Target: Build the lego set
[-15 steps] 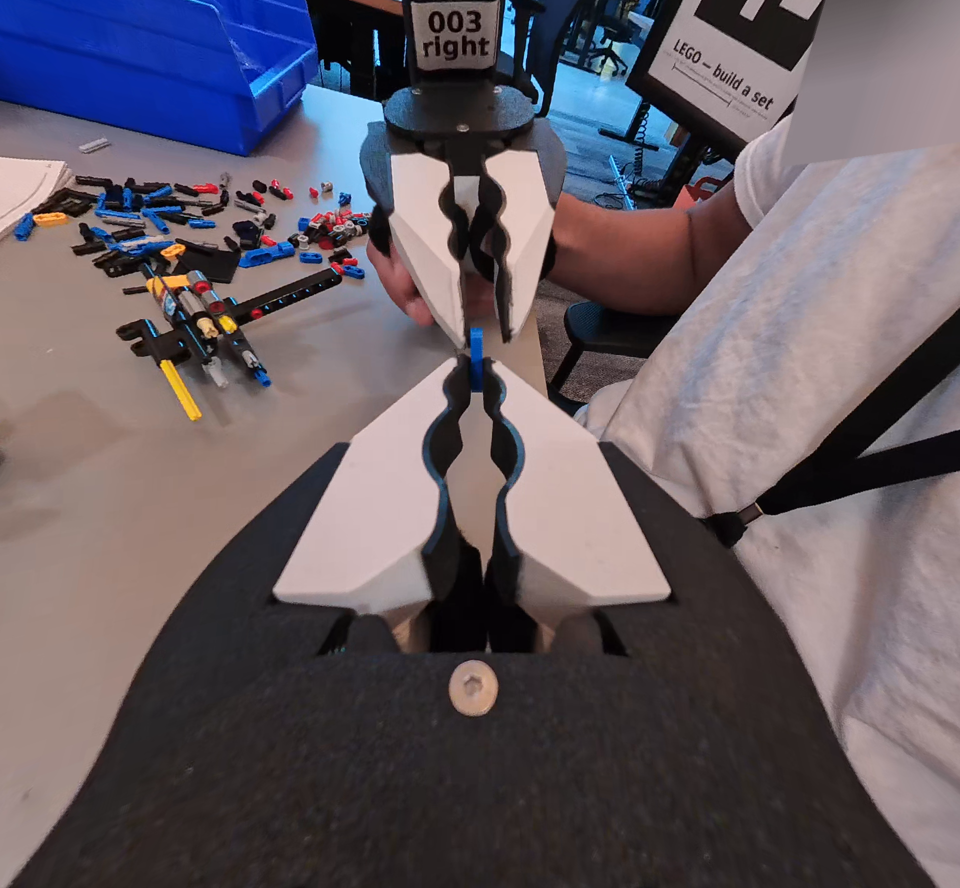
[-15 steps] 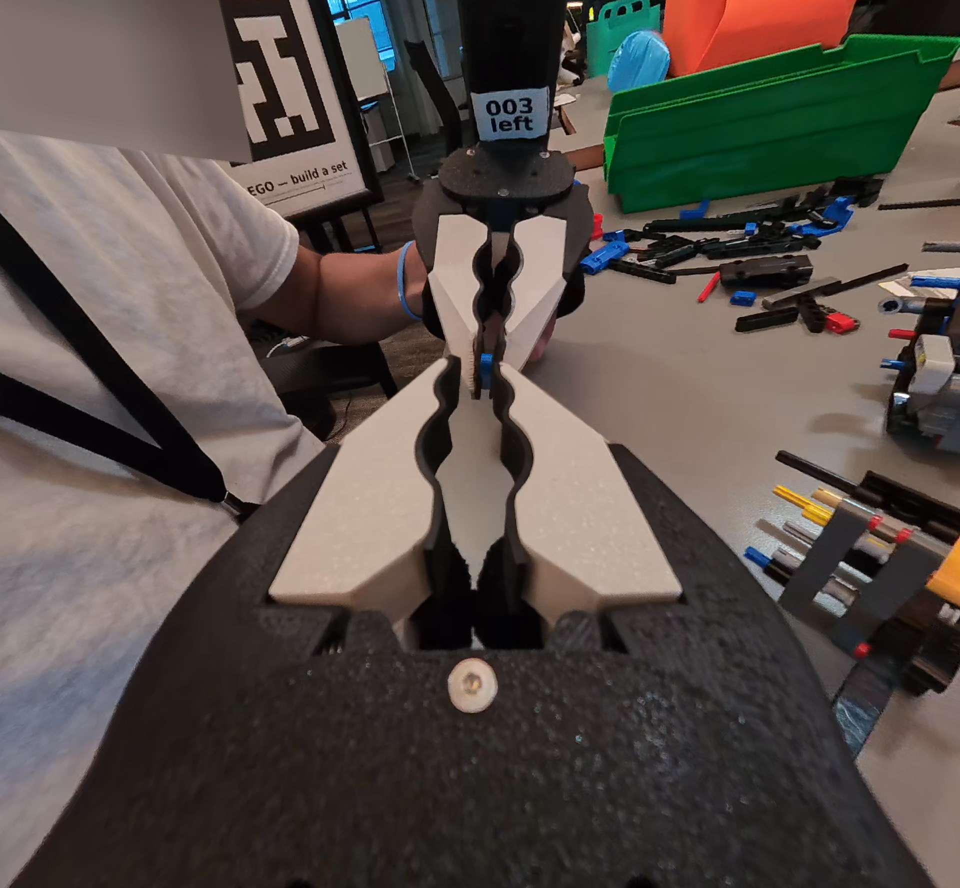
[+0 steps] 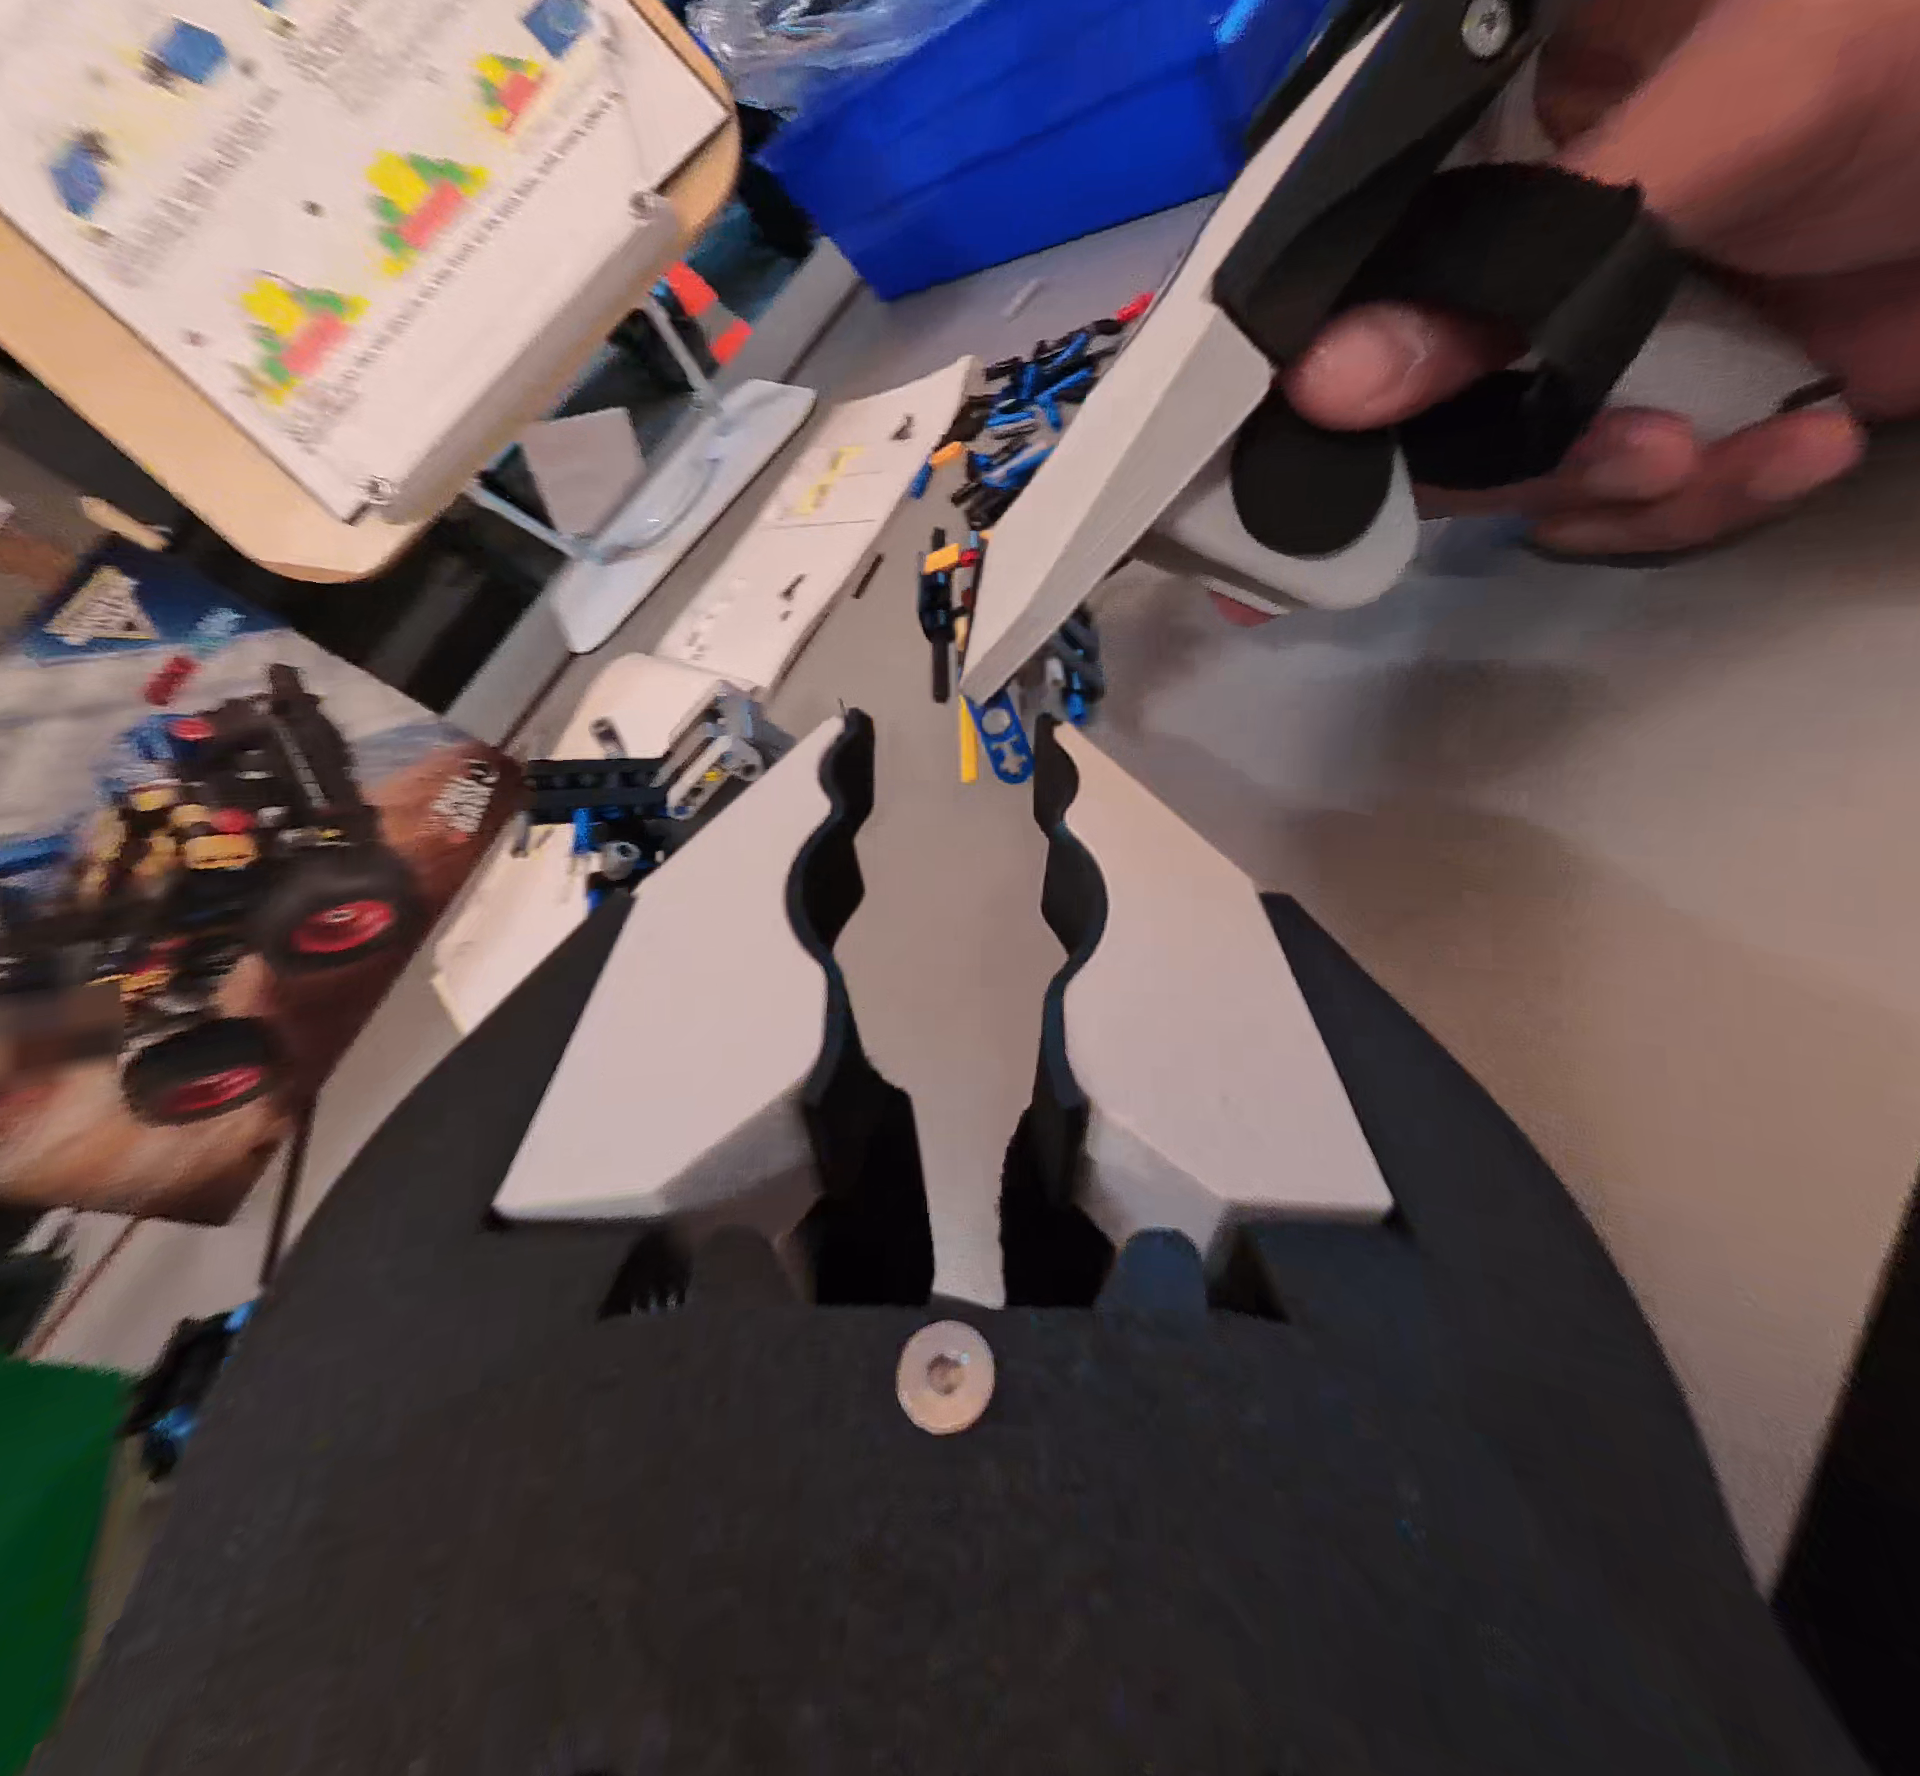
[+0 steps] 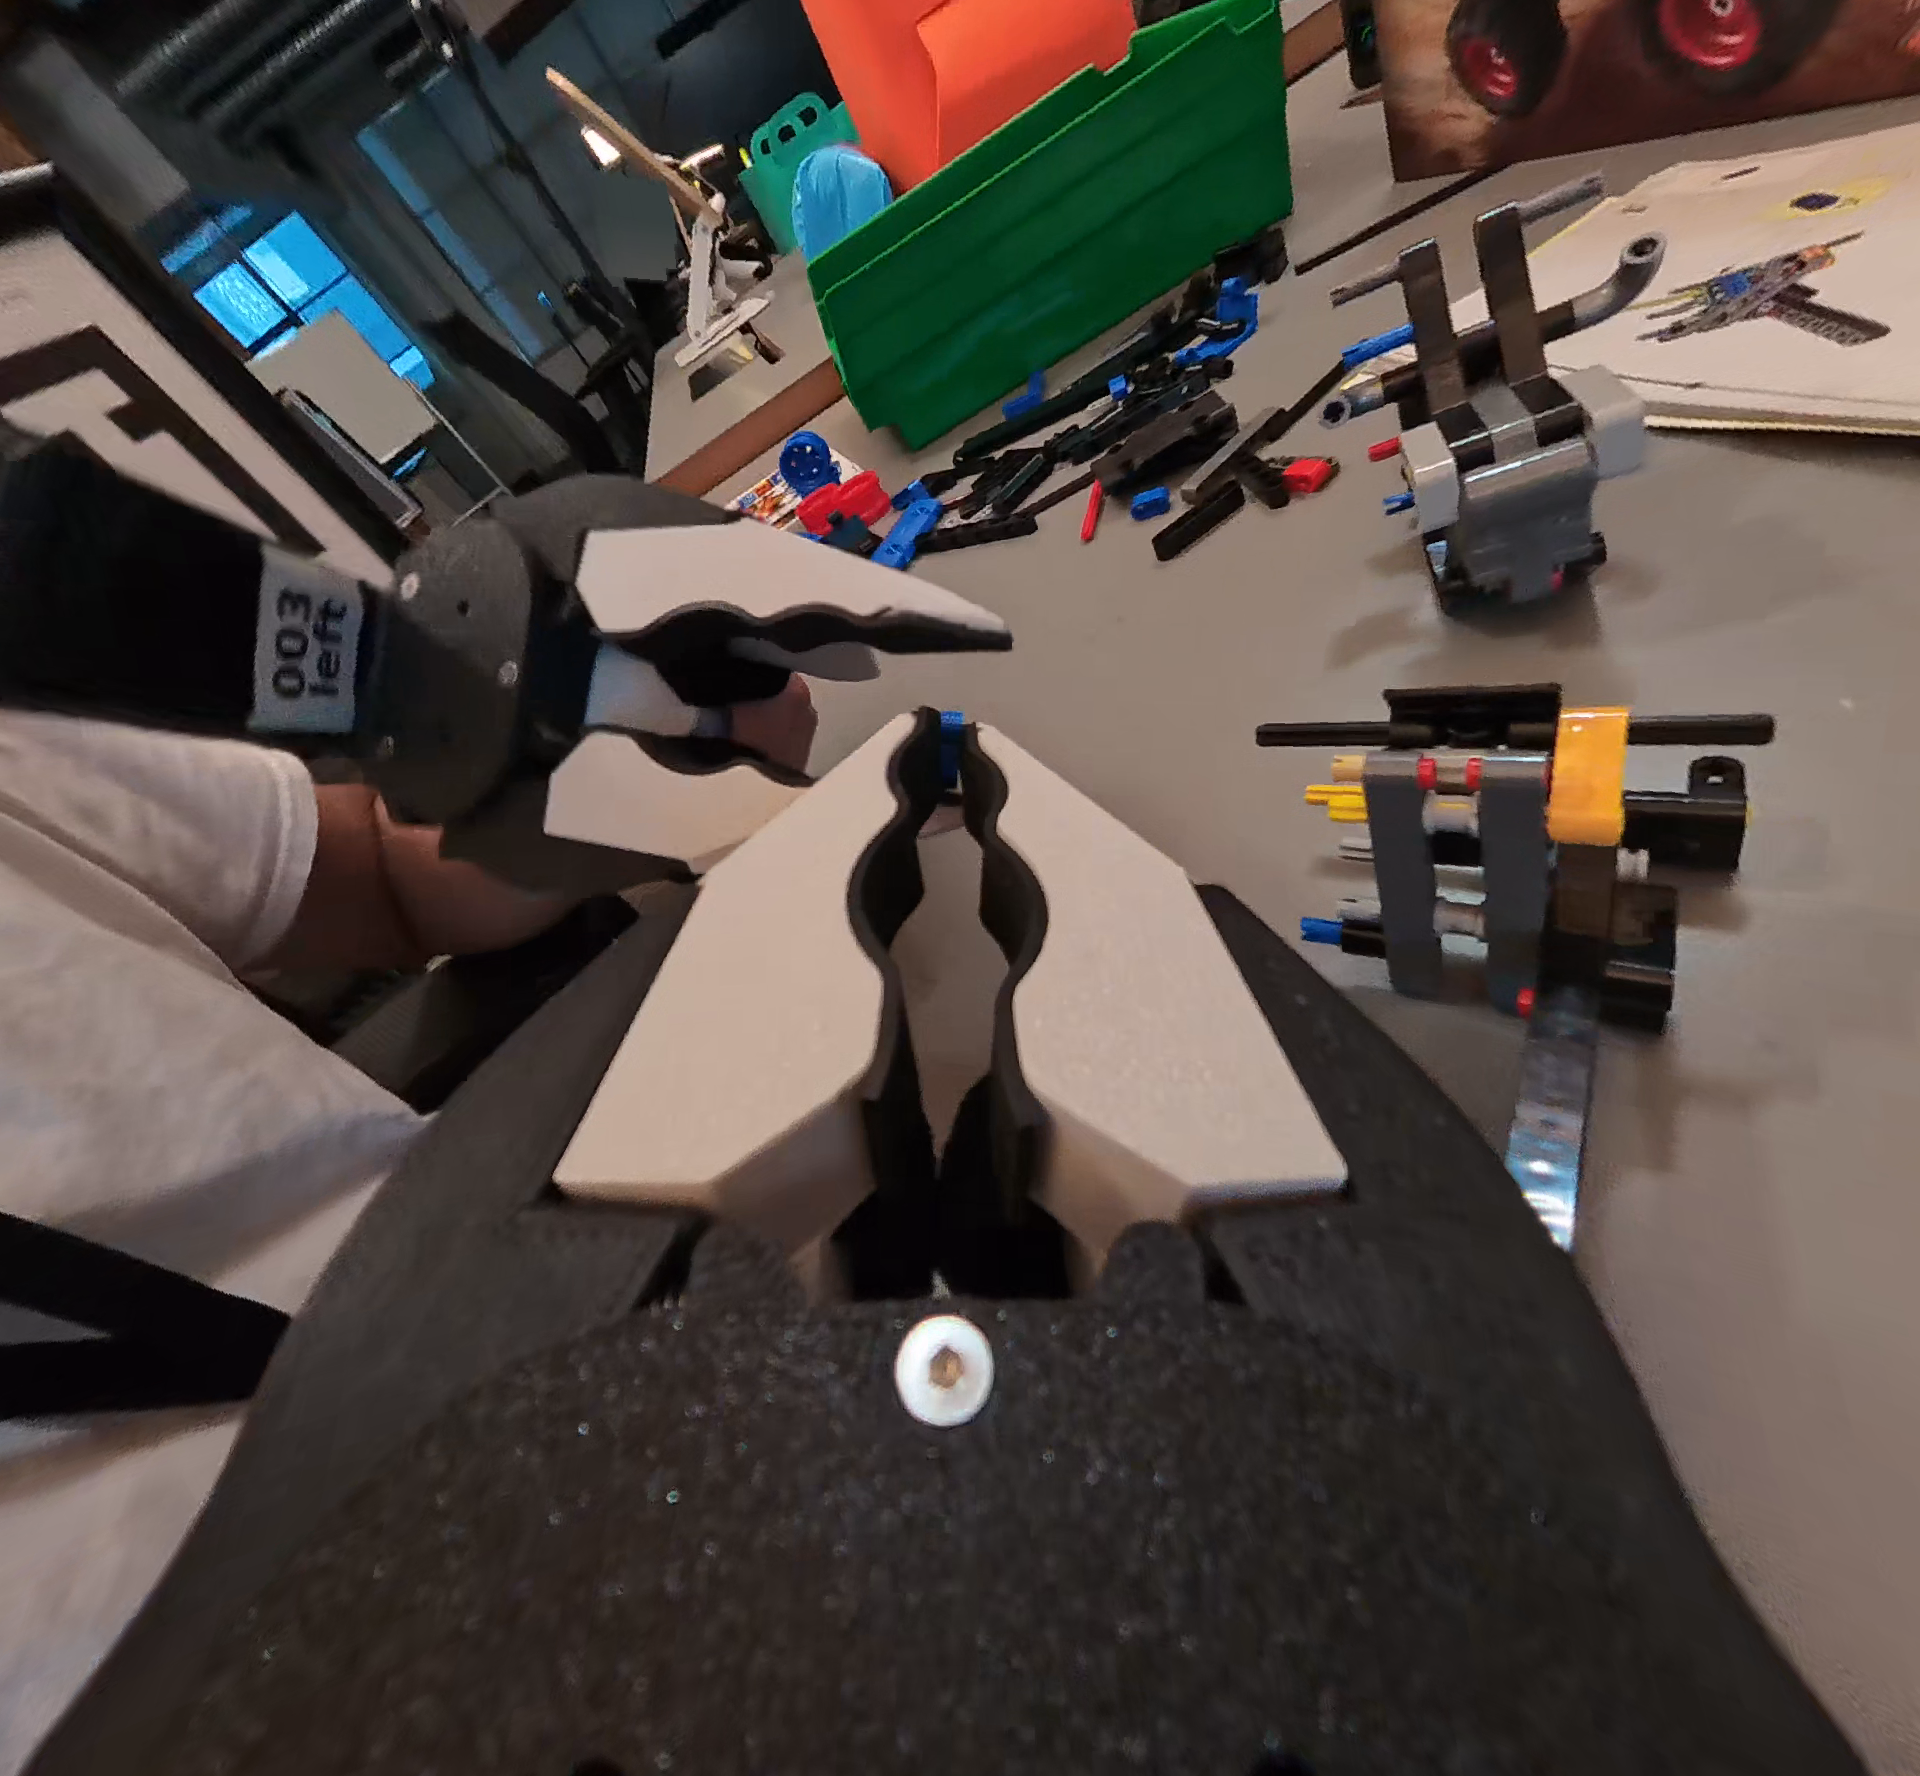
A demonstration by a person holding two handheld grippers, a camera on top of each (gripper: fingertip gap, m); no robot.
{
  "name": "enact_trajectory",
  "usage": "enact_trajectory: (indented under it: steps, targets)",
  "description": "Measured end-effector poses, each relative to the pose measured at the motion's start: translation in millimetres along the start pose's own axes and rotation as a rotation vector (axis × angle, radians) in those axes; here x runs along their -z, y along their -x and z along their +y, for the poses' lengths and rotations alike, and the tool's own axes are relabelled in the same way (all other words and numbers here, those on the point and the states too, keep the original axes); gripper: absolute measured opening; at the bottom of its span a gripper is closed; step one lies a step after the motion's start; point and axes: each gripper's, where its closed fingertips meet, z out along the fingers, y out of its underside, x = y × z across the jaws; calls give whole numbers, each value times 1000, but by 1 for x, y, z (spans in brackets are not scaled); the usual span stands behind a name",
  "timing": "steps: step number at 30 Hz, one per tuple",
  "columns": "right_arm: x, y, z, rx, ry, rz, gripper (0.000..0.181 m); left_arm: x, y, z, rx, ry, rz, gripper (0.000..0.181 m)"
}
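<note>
right tool (image 4: 943, 739) clamped on small blue piece (image 4: 950, 741) | left tool (image 3: 951, 744) apart, empty | step: piece in hand | next: carry to yellow-and-grey assembly (image 4: 1507, 853) right of it, align

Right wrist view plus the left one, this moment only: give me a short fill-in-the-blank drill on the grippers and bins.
1. The right gripper is shut on a small ____ piece.
2. The left gripper is ____, holding nothing.
3. The orange bin stands inside the ____ bin.

Missing words: blue; open; green
</note>
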Motion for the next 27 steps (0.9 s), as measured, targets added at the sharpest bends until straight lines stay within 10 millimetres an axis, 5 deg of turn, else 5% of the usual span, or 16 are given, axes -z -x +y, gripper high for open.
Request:
enact_trajectory:
  steps: [10, 27]
  targets:
    - [1, -3, -6, -51, -60, 21, 3, -4, -1, -3, 48, -52, -21, 6]
    - [-1, -4, -5, 173, 13, 188, 3, -1, 1, -6, -15, -52, -35, 6]
